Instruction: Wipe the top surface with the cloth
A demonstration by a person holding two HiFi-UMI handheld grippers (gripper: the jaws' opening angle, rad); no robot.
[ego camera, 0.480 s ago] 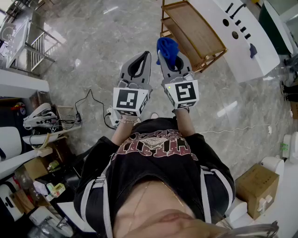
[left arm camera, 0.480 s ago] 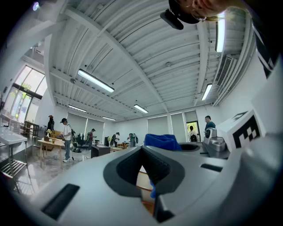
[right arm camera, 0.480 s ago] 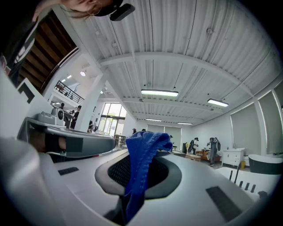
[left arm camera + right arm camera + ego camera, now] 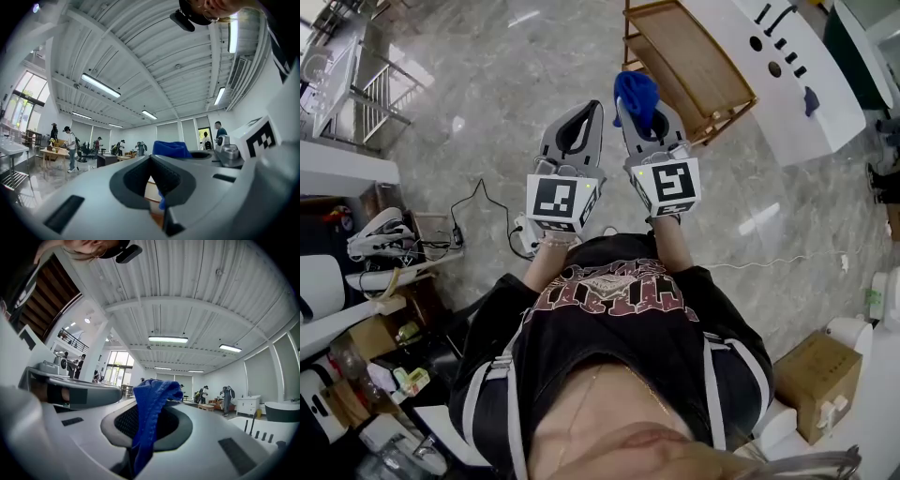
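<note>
Hall: we record a grey marbled floor (image 4: 487, 94) and, in both gripper views, a white ribbed ceiling (image 4: 187, 296) with strip lights. People stand well off at the far end.

Furniture, far side: we list one wooden rack (image 4: 694, 56) with a slatted frame. To its right is a white counter (image 4: 787, 94) with dark holes in its top. One cardboard box (image 4: 820, 380) sits near right.

Person: black printed T-shirt (image 4: 614, 319), with both arms held close in front.

Left gripper (image 4: 596, 107): we find its tips pressed together, with only an open loop behind them between the pads and nothing in it.

Right gripper (image 4: 639, 120): just beside the left one, its jaws pinching the cloth.

Cloth (image 4: 636, 92): blue and knitted. We note it bunched over the right gripper's tips, with one fold hanging down between the pads. In the head view it shows just beside the rack's near left corner. We cannot tell whether it touches the rack.
</note>
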